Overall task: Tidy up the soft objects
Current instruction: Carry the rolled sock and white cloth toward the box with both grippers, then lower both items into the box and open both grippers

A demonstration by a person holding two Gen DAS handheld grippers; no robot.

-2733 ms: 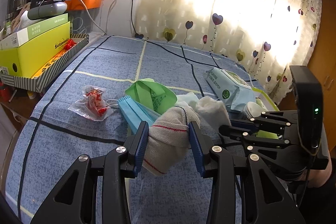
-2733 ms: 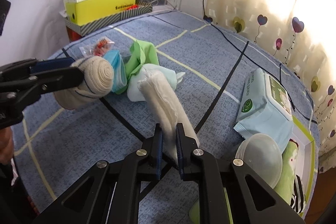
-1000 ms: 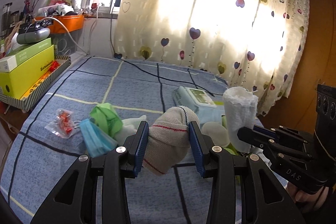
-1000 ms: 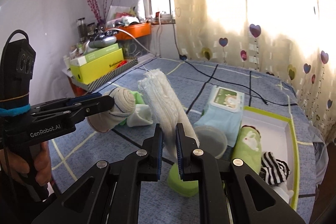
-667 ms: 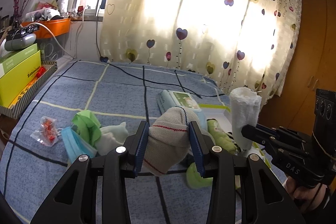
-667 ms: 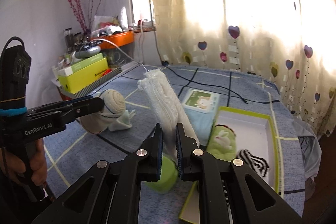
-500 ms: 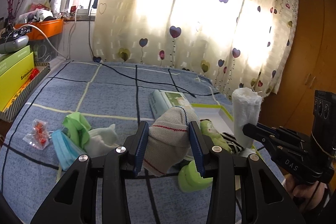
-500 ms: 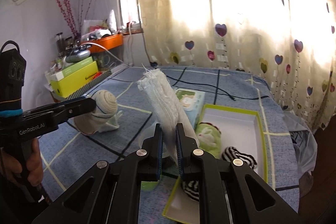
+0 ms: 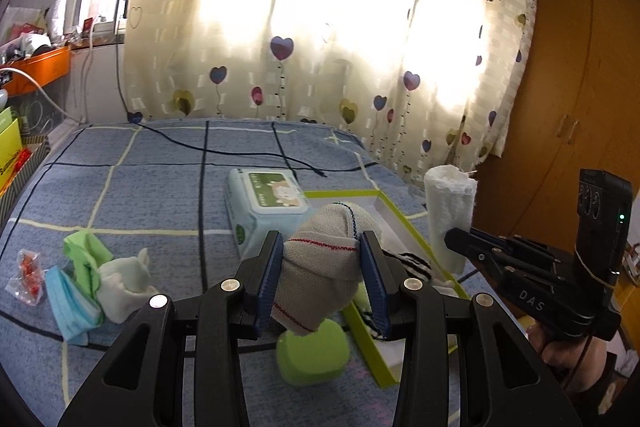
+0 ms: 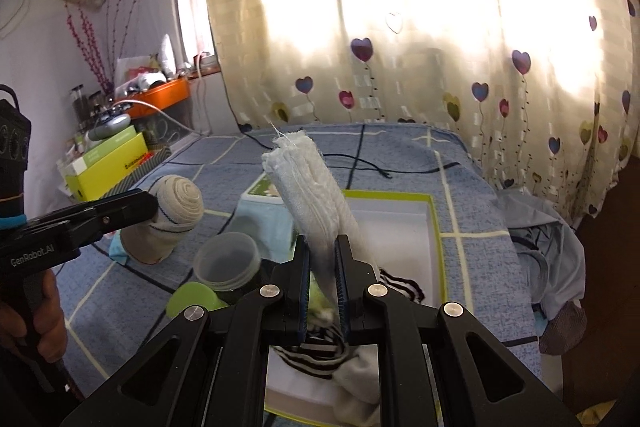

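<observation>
Held above the blue checked bed [image 9: 120,195] and its green-rimmed tray [image 10: 436,227], already containing a striped sock [image 10: 400,287]. Left claw [image 9: 322,267] clamped on a rolled beige sock [image 9: 320,267] just before the tray; right claw [image 10: 322,283] pinched shut on a folded white cloth [image 10: 308,179] over it

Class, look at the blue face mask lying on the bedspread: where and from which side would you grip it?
Grip the blue face mask at its near, free end, coming from above on the side away from the green cloth and the white sock. It lies flat with those two crowding its right edge, so the pleated body there is clearest.
</observation>
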